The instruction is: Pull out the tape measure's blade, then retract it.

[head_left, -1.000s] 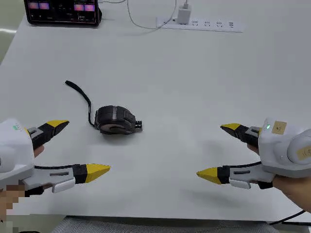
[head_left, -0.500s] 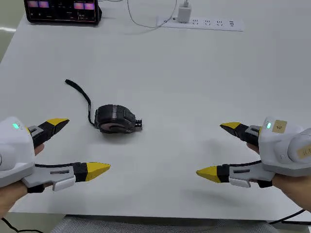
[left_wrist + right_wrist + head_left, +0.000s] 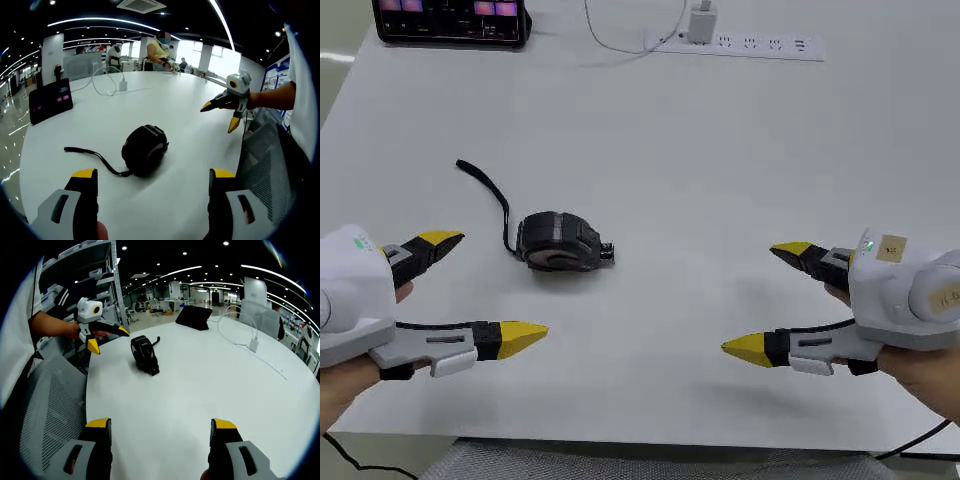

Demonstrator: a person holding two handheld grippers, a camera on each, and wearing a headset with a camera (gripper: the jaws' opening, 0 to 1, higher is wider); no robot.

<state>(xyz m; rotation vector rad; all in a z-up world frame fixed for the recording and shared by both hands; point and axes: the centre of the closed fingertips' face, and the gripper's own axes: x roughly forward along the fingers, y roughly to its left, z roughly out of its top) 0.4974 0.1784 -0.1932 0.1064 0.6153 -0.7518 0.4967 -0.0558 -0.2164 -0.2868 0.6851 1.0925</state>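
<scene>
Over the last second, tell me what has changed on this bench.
Very little. The left tongs and right tongs each edged slightly forward, the left a bit more; the camera shifted too. Nothing was gripped or let go. The tape measure lies where it was, blade in, and both tongs stay open.

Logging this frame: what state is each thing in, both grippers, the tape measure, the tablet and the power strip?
left gripper, open, holding nothing.
right gripper, open, holding nothing.
tape measure, blade retracted, resting on the table, apart from both grippers.
tablet, screen lit.
power strip, one charger plugged in.
</scene>
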